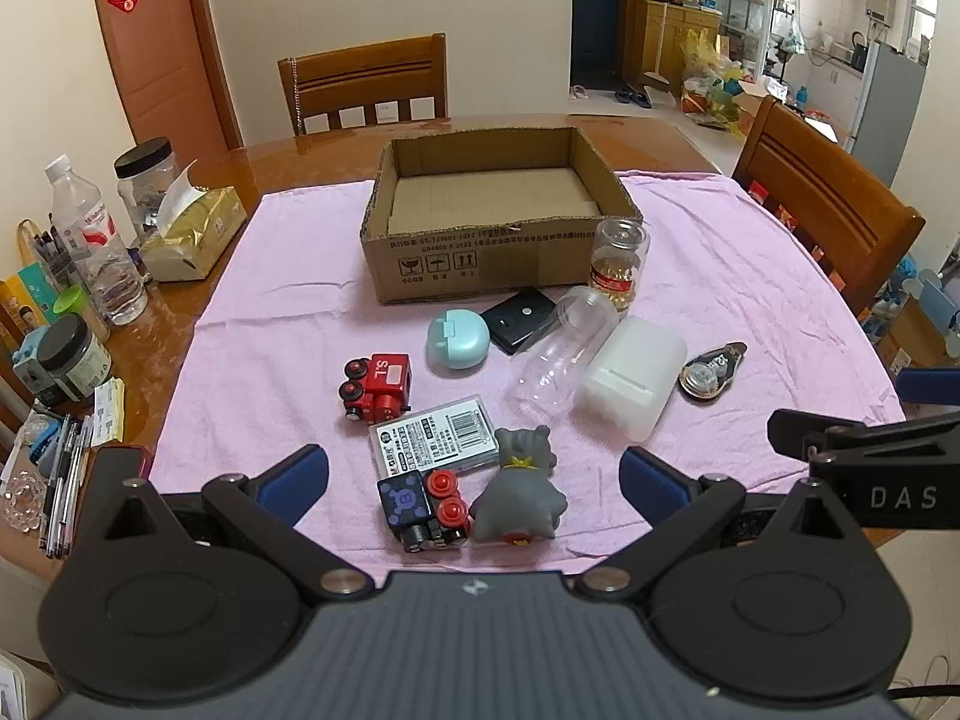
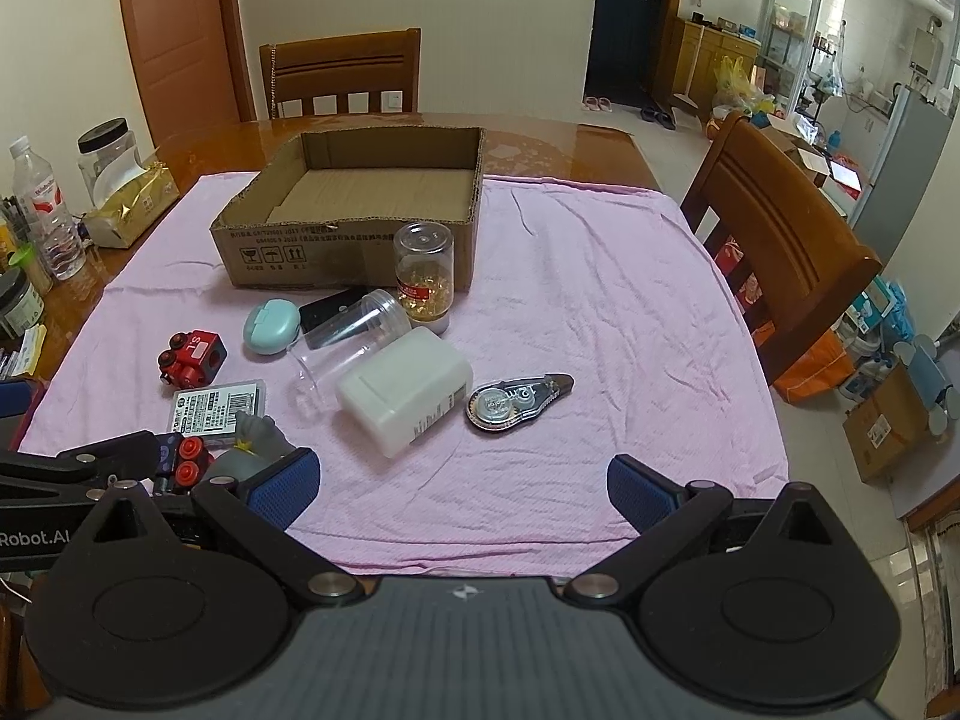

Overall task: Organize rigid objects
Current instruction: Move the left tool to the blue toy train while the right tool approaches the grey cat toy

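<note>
Both grippers, left gripper (image 1: 474, 483) and right gripper (image 2: 462, 492), hang fully open and empty over the counter's near edge. Cardboard box (image 1: 501, 213) sits empty at the pink cloth's (image 1: 720, 276) far edge. Judgement: load bulky items first, white plastic container (image 1: 630, 384), then clear jar (image 1: 558, 354). Upright pill jar (image 1: 618, 264) against the box front obstructs; grey figurine (image 1: 522, 492) lies nearest.

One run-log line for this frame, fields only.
phase: start | left gripper: open, empty | right gripper: open, empty | cardboard box: empty | items: all on pink cloth
</note>
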`<move>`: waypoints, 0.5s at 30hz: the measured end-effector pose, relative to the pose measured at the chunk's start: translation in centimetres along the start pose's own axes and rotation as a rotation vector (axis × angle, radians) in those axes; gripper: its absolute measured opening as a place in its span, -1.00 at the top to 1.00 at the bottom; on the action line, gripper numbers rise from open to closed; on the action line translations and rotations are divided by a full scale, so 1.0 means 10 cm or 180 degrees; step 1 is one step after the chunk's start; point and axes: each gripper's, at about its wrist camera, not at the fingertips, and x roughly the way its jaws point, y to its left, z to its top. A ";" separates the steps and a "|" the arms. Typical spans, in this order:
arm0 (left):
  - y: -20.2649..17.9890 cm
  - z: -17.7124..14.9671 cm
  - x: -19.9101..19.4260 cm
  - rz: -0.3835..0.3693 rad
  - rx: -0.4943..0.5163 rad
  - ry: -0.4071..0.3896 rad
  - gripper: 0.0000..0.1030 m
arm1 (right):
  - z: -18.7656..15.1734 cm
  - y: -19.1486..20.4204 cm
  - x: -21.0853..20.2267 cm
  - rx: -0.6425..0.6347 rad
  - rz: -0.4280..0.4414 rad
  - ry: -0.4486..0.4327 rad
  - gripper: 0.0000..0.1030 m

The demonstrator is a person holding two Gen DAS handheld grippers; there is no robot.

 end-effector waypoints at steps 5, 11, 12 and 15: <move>-0.02 0.03 -0.03 -0.0001 -0.0014 -0.0011 -0.98 | 0.02 -0.02 -0.01 -0.0032 0.0009 -0.0019 -1.00; -0.03 0.05 -0.05 -0.0009 -0.0014 -0.0012 -0.98 | 0.08 -0.03 0.00 -0.0068 0.0028 -0.0013 -1.00; -0.04 0.06 -0.06 -0.0021 -0.0011 -0.0015 -0.98 | 0.08 -0.03 0.00 -0.0073 0.0033 -0.0015 -1.00; -0.04 0.07 -0.06 -0.0031 -0.0019 -0.0014 -0.98 | 0.10 -0.03 -0.02 -0.0092 0.0034 -0.0027 -1.00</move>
